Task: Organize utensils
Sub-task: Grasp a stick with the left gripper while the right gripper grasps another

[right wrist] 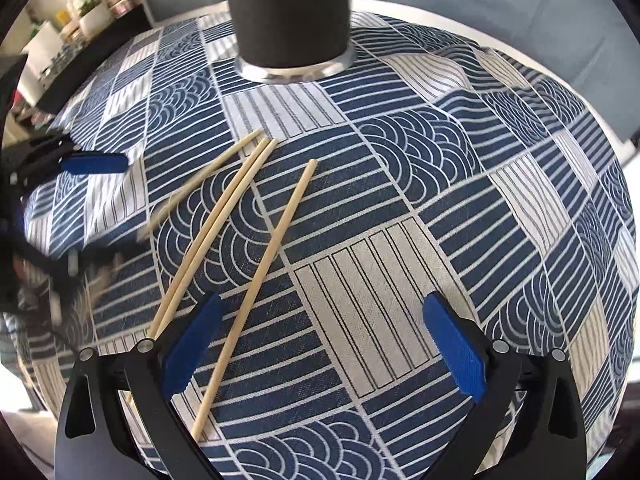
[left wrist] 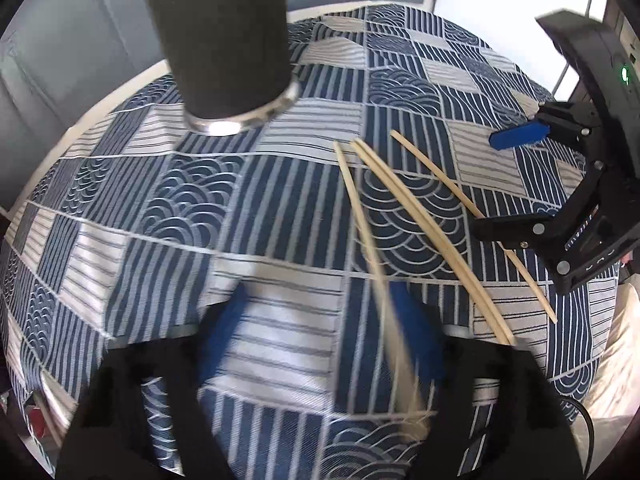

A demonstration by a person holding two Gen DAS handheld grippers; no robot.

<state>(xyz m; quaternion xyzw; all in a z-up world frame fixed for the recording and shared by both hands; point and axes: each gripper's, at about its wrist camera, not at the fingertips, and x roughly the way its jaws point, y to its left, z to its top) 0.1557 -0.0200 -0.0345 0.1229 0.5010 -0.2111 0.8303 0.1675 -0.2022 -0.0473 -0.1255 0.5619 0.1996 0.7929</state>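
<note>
Several wooden chopsticks lie on a blue and white patterned tablecloth [right wrist: 360, 280]. A pair [right wrist: 216, 232] lies side by side, a single chopstick [right wrist: 260, 276] lies right of it, and another chopstick [right wrist: 200, 184] to the left is blurred. A tall dark cylindrical holder [right wrist: 288, 12] with a metal base stands at the far side; it also shows in the left wrist view [left wrist: 224, 40]. My left gripper [left wrist: 320, 344] is open and blurred, with the blurred chopstick [left wrist: 376, 272] by its right finger, apparently loose. My right gripper [right wrist: 320, 344] is open and empty over the cloth; it also shows in the left wrist view [left wrist: 516, 184].
The round table's white rim [left wrist: 132, 80] shows beyond the cloth. Grey upholstery [left wrist: 72, 32] stands behind the table. Shelves with jars and plants [right wrist: 80, 12] are at the far left of the right wrist view.
</note>
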